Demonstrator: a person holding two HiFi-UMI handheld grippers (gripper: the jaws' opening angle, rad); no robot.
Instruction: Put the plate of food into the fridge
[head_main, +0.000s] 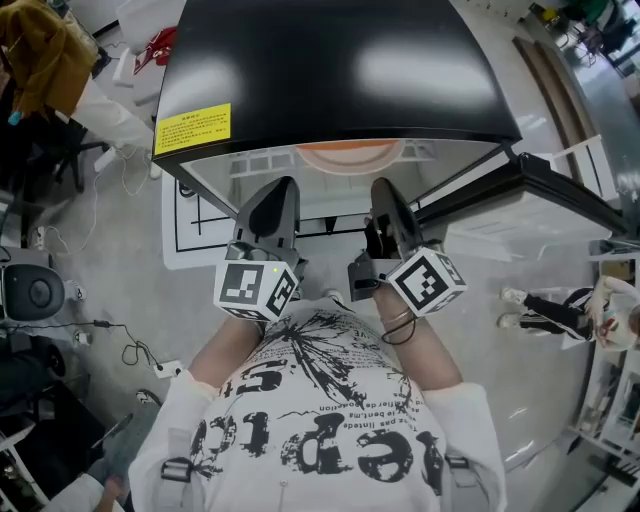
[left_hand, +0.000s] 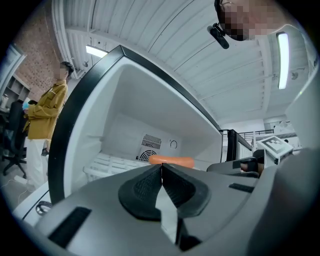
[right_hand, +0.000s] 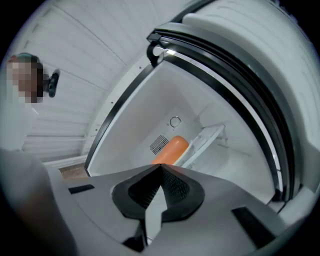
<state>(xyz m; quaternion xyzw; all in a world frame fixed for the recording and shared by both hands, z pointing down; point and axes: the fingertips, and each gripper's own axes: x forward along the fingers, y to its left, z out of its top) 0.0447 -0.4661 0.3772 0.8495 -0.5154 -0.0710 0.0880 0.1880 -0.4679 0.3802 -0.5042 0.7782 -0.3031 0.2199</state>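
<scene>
Inside the fridge (head_main: 330, 60), the plate (head_main: 348, 152) lies flat, edge-on; left tool (left_hand: 161, 165) and right tool (right_hand: 161, 165) clenched empty.

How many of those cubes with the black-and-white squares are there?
2. One cube sits on the left gripper, the other on the right gripper, both just in front of the open fridge. None looks hidden.

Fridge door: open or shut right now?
Open. The fridge door stands out to the right, and both gripper views look into the fridge, where the orange plate sits on the shelf.
</scene>
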